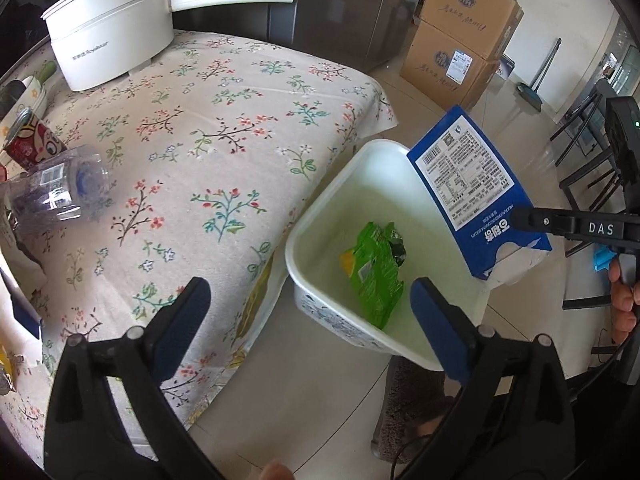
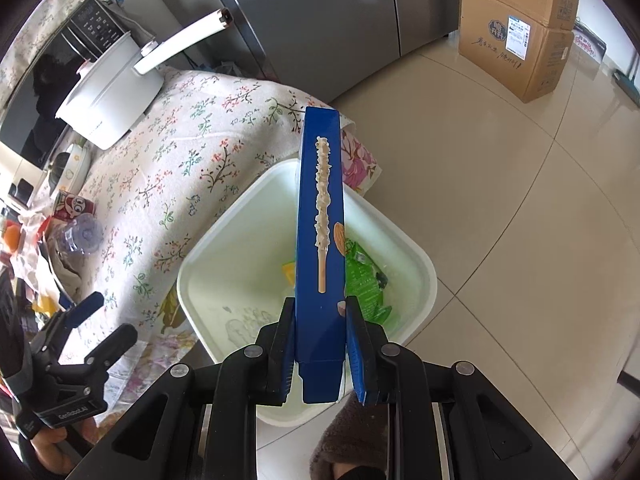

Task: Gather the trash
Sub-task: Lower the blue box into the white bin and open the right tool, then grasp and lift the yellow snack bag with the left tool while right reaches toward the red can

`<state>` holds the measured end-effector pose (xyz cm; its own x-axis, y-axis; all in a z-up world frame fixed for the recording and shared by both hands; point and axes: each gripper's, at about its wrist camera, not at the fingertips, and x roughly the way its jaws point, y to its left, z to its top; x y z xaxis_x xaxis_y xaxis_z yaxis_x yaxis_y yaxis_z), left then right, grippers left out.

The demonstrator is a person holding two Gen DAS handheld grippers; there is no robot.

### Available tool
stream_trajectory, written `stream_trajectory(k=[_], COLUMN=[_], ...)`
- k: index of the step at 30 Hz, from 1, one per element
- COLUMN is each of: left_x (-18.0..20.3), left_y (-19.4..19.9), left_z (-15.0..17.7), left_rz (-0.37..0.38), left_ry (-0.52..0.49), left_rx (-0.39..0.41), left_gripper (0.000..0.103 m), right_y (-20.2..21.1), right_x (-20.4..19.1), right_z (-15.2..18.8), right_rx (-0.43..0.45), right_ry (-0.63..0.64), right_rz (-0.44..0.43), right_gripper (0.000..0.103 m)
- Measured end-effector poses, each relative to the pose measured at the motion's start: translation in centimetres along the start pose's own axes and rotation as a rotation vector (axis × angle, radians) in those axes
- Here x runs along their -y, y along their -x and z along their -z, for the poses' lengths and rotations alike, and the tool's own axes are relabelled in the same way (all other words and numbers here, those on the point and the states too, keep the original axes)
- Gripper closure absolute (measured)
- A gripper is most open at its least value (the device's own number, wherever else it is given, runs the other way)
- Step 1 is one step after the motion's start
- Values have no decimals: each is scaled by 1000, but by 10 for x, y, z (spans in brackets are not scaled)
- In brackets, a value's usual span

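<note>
Blue snack box [image 2: 320, 240] is clamped edge-on in the right tongs [image 2: 320, 354], pinched near its torn bottom end, held in the air over the white waste bin [image 1: 316, 216]. The bin stands on the floor just beside the corner of the surface [image 1: 224, 128], which wears a floral cloth. One green snack wrapper [image 1: 378, 272] already lies inside the bin.

Left tongs [image 1: 310, 312]: jaws apart, holding nothing, poised above the surface edge and the near bin rim.

Still on the surface, judged trash not yet collected: clear plastic bottle [image 1: 60, 196] on its side, red drink can [image 1: 30, 142] just beyond it. White electric pot [image 1: 110, 40] stands at the far end.

Risks:
- The box is tilted, with its top near the far rim; released here it could catch the rim and tip out onto the floor.
- The bottle may roll when nudged.
</note>
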<state>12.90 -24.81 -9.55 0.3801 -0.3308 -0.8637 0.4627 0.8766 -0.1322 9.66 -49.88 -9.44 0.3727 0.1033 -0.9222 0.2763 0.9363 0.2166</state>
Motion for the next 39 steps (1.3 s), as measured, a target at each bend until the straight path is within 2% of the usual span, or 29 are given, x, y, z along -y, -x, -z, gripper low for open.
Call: stream_trajectory(k=[3, 6, 8, 9, 10, 16, 33, 36, 39], left_x=[-10, -20, -28, -33, -37, -66, -179, -199, -217], left_y=[7, 18, 26, 30, 34, 59, 115, 119, 121], left_z=[3, 7, 10, 10, 12, 20, 63, 73, 82], left_rz=[-17, -28, -36, -44, -51, -88, -250, -276, -271], left_ry=[2, 12, 24, 29, 35, 70, 221, 239, 247], left_rx=[5, 23, 37, 44, 52, 81, 134, 159, 204], left_gripper=[1, 1, 1, 1, 1, 1, 1, 1, 1], right_y=[-5, -10, -9, -6, -3, 7, 6, 3, 1], right_x=[-6, -17, -22, -25, -29, -66, -154, -166, -177], right_z=[2, -1, -3, -4, -5, -9, -9, -9, -8], right_rx=[-19, -31, -31, -13, 6, 47, 62, 57, 53], right_ry=[11, 42, 38, 33, 35, 107, 213, 225, 232], right_rz=[-1, 8, 16, 11, 5, 10, -55, -61, -68], right_gripper=[79, 73, 47, 30, 28, 28, 26, 26, 25])
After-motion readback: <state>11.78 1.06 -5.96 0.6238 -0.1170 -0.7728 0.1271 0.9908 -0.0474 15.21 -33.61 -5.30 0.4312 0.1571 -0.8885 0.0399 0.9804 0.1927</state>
